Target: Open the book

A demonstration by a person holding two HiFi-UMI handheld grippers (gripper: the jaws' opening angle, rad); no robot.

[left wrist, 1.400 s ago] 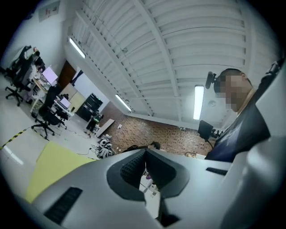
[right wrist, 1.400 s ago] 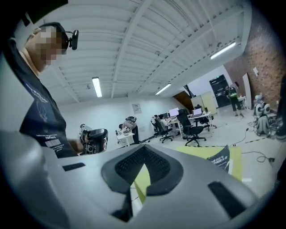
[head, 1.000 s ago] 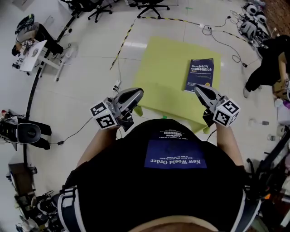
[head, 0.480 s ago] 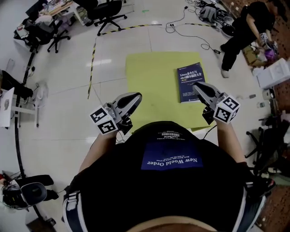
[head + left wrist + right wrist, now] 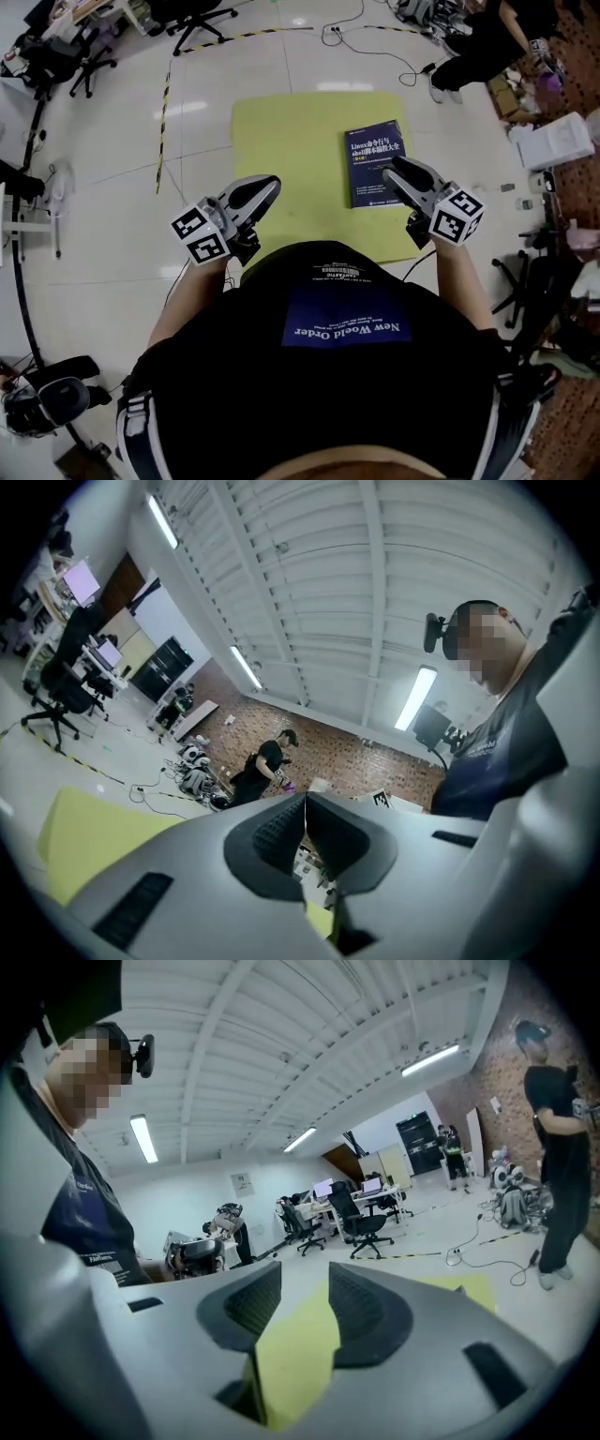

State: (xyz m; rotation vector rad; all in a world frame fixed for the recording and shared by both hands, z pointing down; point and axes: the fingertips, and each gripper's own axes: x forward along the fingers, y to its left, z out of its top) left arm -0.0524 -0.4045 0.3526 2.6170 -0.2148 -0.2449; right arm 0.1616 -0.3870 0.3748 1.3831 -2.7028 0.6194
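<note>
A closed dark blue book (image 5: 373,159) lies on the yellow-green table (image 5: 291,141), right of its middle. My right gripper (image 5: 395,172) hovers over the book's near right corner. Its jaws have just been opening. In the right gripper view (image 5: 305,1283) they stand apart, with only the yellow table showing through the gap. My left gripper (image 5: 265,185) hangs over the table's near left edge, well left of the book. In the left gripper view (image 5: 305,806) its pads meet with nothing between them.
Office chairs (image 5: 202,14) and desks stand at the far left. Cables (image 5: 375,37) and yellow-black tape (image 5: 164,117) lie on the floor. A person in black (image 5: 478,47) stands past the table's far right, and a white box (image 5: 553,141) sits at the right.
The table and book sit nearer and more central in the head view. Both grippers have moved forward, and the right one now reaches further over the book's near corner.
</note>
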